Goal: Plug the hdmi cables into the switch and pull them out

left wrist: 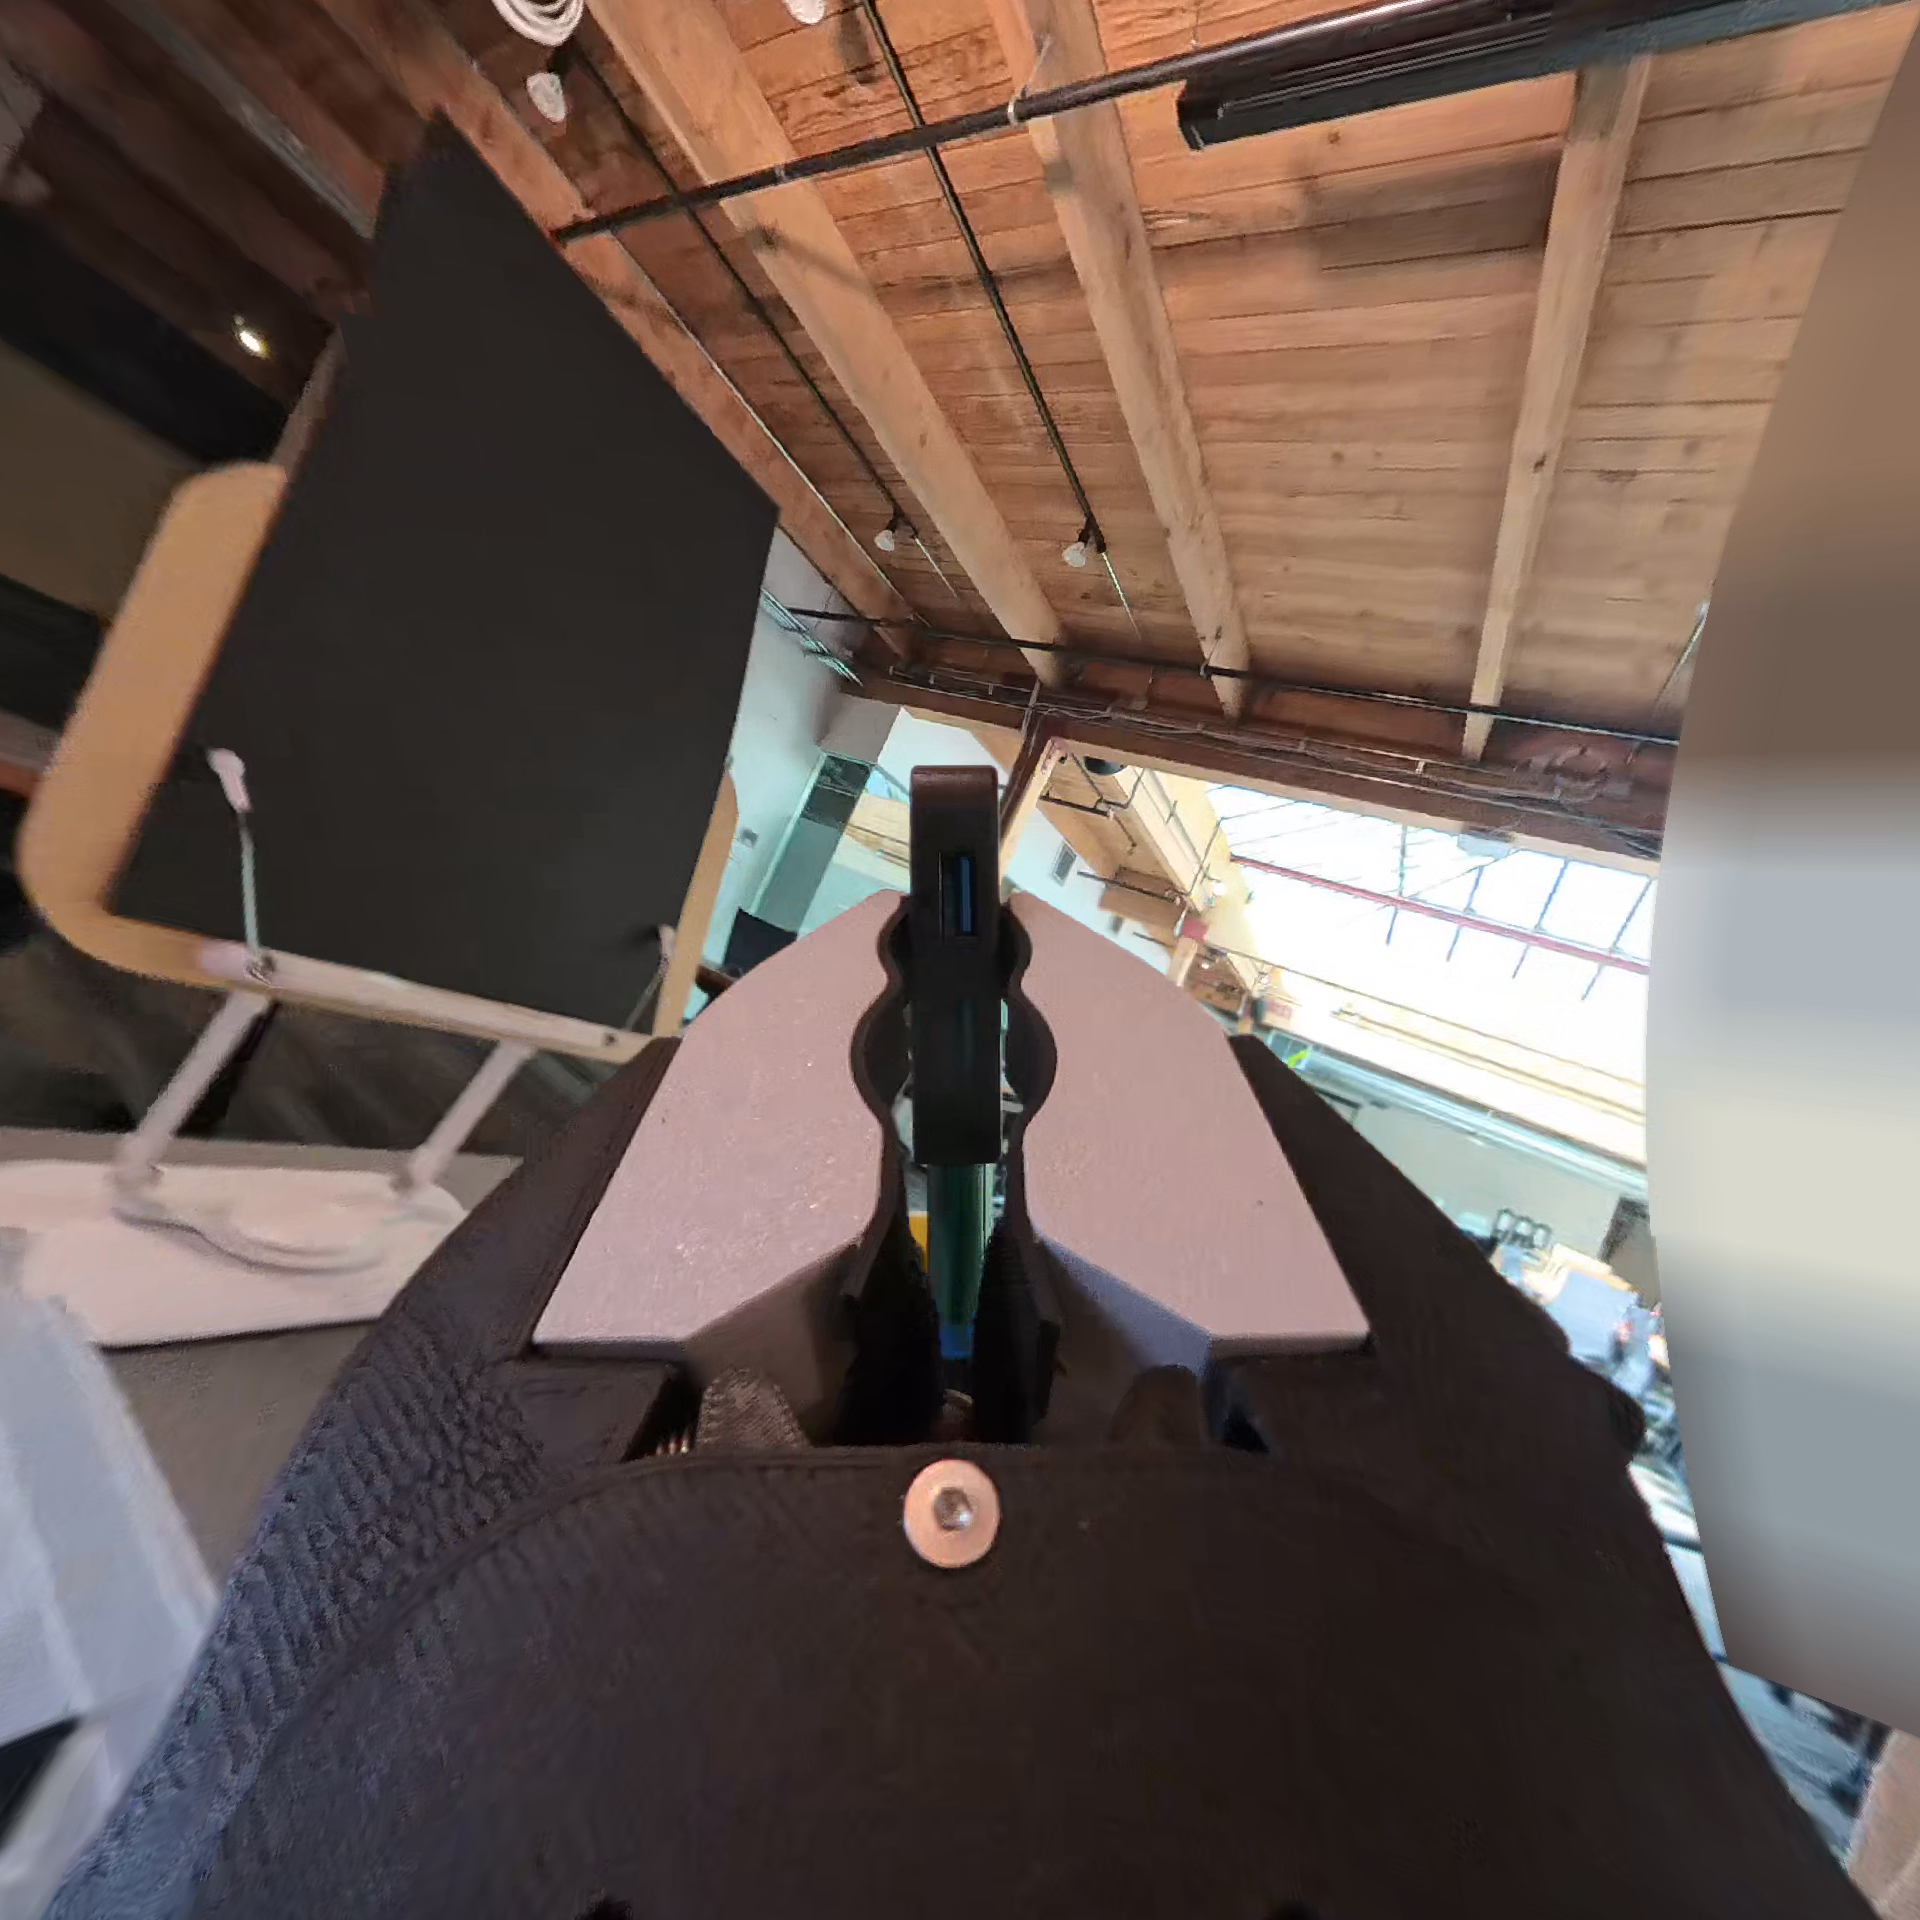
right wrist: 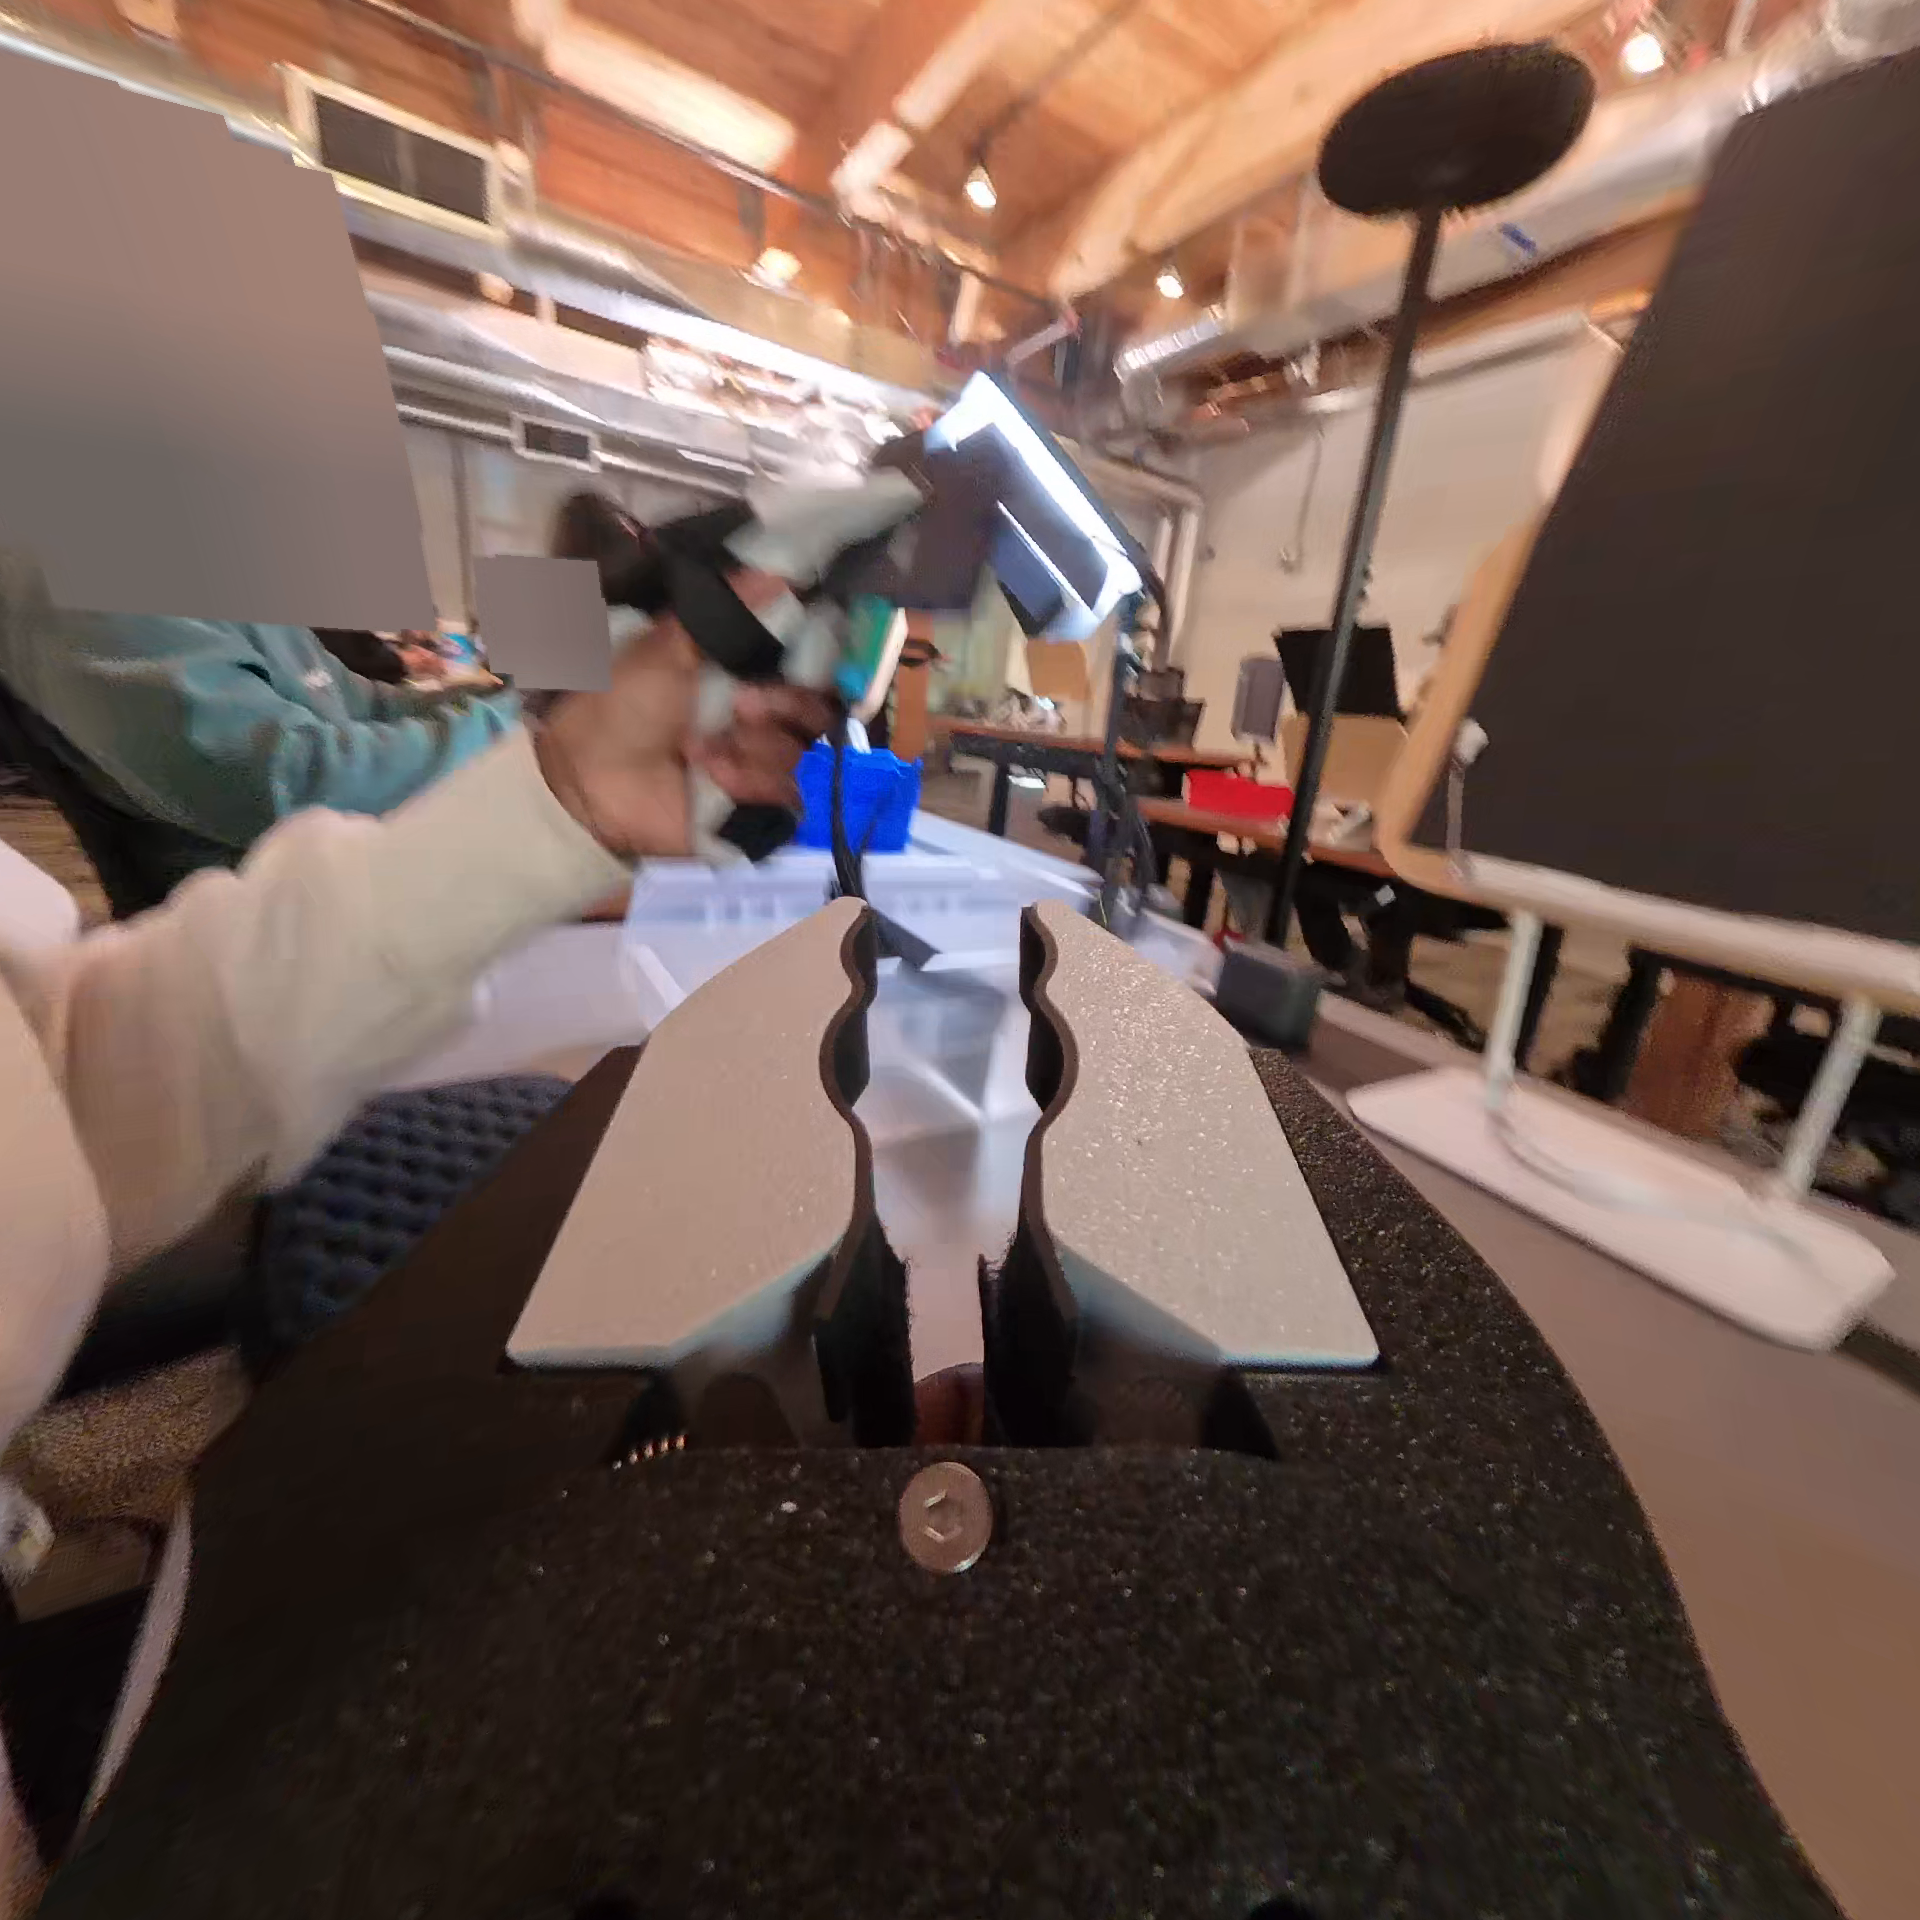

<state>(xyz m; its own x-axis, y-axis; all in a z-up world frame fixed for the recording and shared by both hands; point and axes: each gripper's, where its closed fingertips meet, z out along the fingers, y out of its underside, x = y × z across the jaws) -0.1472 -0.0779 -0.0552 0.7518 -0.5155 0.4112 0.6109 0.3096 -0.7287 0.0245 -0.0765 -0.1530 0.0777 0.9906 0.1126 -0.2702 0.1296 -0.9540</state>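
Between left gripper (left wrist: 954, 914) fingers: slim black switch (left wrist: 954, 987), blue port.

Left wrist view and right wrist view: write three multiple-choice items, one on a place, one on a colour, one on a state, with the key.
1. Where does the left gripper point?
A. Up toward the wooden beam ceiling
B. Down at the floor
C. Into a drawer

2. What colour is the port on the slim black switch?
A. Red
B. Blue
C. Yellow

3. How is the right gripper?
A. Shut on a cable
B. Shut on a cup
C. Open, holding nothing

Key: 1 A, beams fill the view beyond its fingers. 2 B, a blue slot shows near its tip. 3 C, an empty gap separates its grey fingers.
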